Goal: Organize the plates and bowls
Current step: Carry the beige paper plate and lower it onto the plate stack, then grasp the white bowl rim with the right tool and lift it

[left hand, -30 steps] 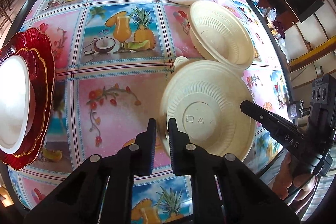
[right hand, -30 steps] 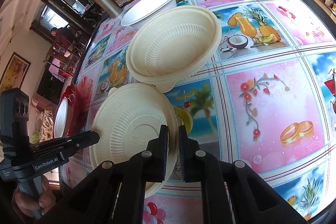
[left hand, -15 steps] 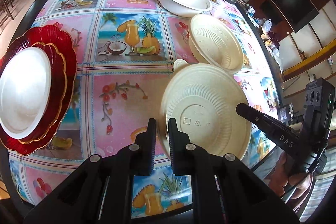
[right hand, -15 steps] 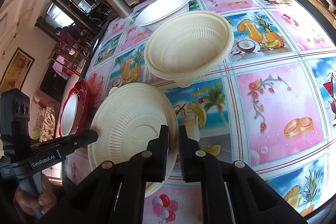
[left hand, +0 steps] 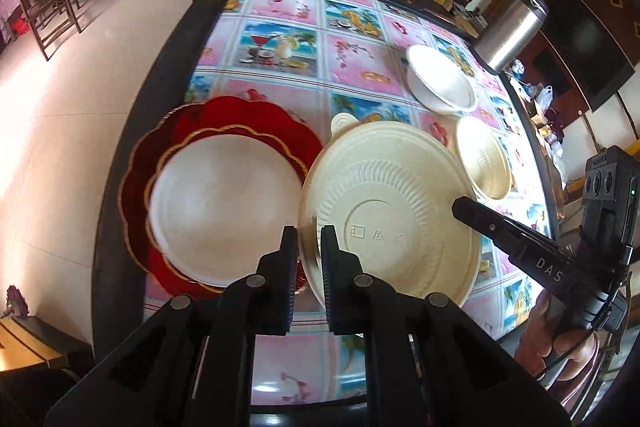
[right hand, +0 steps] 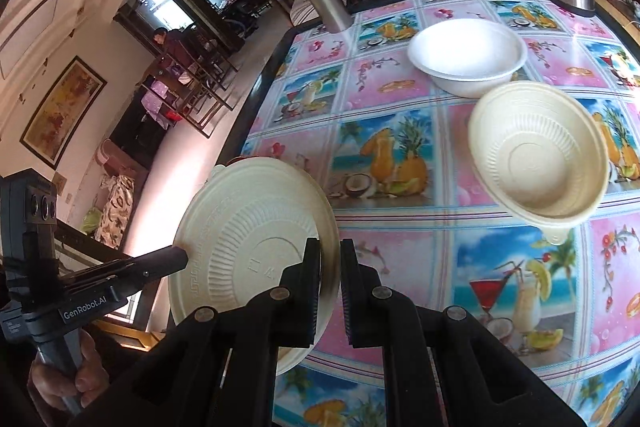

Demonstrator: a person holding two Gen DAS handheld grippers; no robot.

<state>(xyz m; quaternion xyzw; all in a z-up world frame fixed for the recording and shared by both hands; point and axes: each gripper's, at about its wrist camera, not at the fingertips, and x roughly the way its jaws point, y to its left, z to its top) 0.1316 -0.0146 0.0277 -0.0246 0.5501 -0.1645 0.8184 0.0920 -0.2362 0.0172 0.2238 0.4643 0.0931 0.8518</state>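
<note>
Here, cream lid point(left hand: 392, 211) clamped by left gripper point(left hand: 309, 239) and right gripper point(right hand: 330, 259), above red plate point(left hand: 192, 123).

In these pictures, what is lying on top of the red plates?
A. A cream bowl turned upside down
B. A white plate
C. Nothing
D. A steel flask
B. In the left wrist view a plain white plate lies centred on the stacked red plates with gold scalloped rims, while the cream plate is held beside them by both grippers.
</note>
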